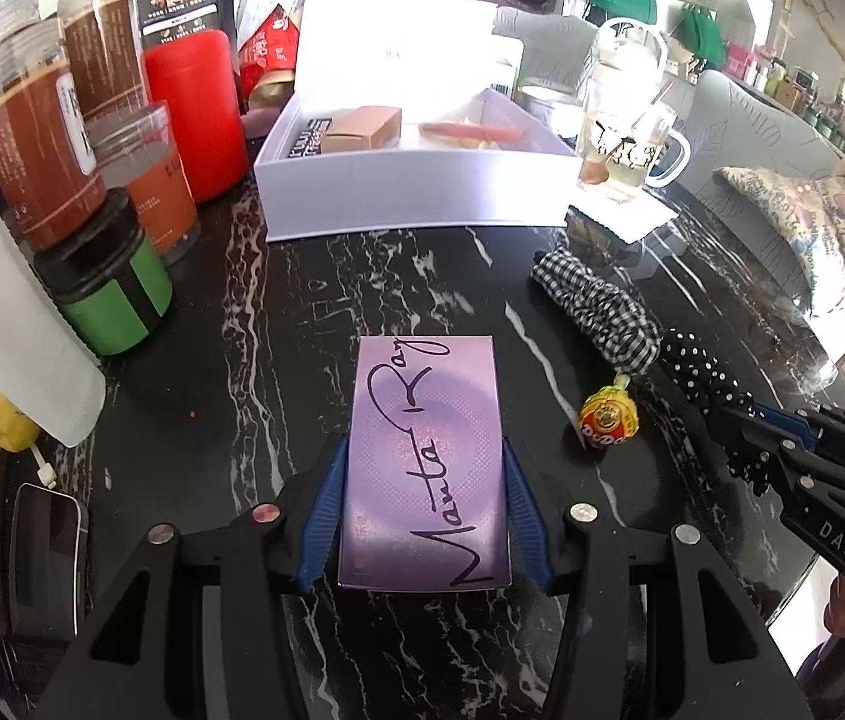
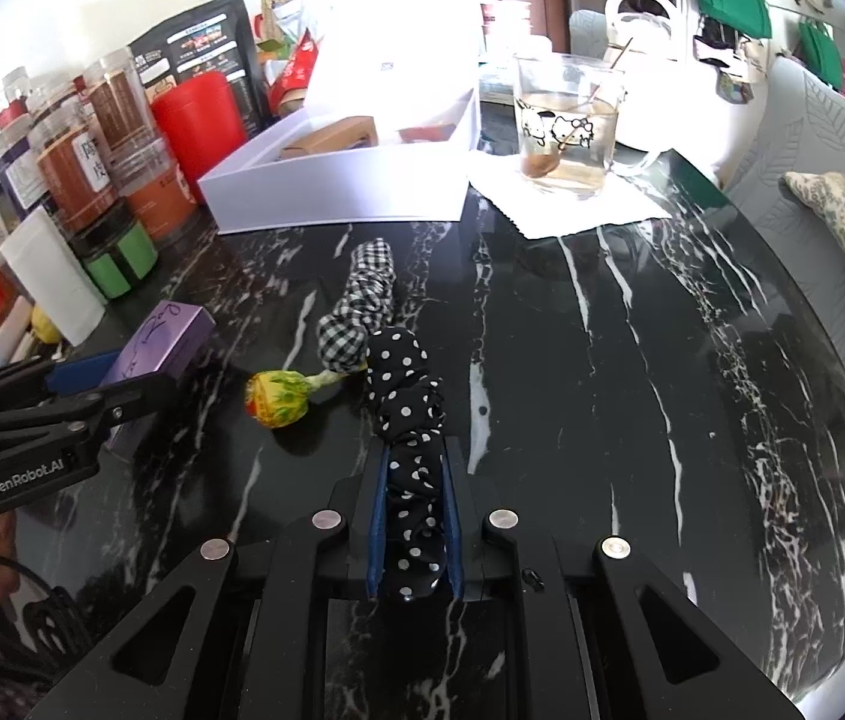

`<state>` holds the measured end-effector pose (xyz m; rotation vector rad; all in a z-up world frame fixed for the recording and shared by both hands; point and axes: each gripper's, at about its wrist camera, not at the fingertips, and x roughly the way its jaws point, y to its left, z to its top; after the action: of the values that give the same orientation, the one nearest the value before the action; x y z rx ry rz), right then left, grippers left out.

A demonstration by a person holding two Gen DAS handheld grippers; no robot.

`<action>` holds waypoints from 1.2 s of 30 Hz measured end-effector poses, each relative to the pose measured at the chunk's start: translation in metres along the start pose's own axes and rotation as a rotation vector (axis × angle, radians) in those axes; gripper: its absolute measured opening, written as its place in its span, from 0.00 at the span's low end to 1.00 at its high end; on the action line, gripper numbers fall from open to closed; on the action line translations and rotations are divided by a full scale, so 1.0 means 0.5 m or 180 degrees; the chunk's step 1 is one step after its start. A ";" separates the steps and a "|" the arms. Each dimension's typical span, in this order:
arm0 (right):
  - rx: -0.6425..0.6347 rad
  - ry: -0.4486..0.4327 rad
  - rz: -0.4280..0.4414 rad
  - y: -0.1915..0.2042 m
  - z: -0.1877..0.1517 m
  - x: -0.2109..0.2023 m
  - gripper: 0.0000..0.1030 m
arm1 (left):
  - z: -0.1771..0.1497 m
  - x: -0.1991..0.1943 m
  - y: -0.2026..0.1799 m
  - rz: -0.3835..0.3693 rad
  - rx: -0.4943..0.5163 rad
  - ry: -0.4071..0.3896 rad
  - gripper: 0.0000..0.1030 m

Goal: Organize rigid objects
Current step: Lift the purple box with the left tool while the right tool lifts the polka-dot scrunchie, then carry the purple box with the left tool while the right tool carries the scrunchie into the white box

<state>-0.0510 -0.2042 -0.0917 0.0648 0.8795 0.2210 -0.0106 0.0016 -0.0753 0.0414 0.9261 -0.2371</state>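
Down on the black counter [image 1: 278, 360], the purple box [image 1: 428, 456] sits clamped in the left hand-held gripper [image 1: 422, 480]; its near end is hidden. Right hand-held gripper [image 2: 413, 516] pinches a dotted scrunchie [image 2: 407, 420], squeezed nearly closed.

Around the white box [image 1: 416, 192], much stays unreadable. Its raised lid [image 1: 386, 24] is blown out to plain white, and what lies inside, behind the front wall, shows only as tops — a tan carton [image 1: 362, 129] and something reddish whose kind cannot be told. Left of the box, the jars [image 1: 38, 138] carry print too small to read, and the outermost are cut by the picture's edge. Nearer than the box, the purple box [image 1: 425, 468] has its long sides covered by the blue pads [image 1: 326, 516] (its near end is hidden too). In the right wrist view, the polka-dot scrunchie [image 2: 410, 420] has its near end sunk between the right gripper's fingers [image 2: 377, 516].
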 end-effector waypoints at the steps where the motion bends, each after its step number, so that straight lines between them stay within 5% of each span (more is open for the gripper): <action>1: -0.0005 -0.0010 0.0004 0.001 -0.001 -0.004 0.15 | 0.001 -0.004 0.000 -0.0003 -0.0007 -0.0013 0.49; 15: -0.0213 -0.0163 0.0111 0.030 0.011 -0.062 0.15 | 0.019 -0.058 -0.010 -0.0021 -0.0017 -0.0200 0.49; 36: -0.0405 -0.0347 0.0341 0.035 0.151 -0.053 0.15 | 0.164 -0.064 -0.008 -0.0010 0.0057 -0.0478 0.49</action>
<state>-0.0121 -0.1901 -0.0208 0.0053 0.7525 0.3697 0.0345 -0.0075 -0.0006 0.0383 0.7748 -0.2480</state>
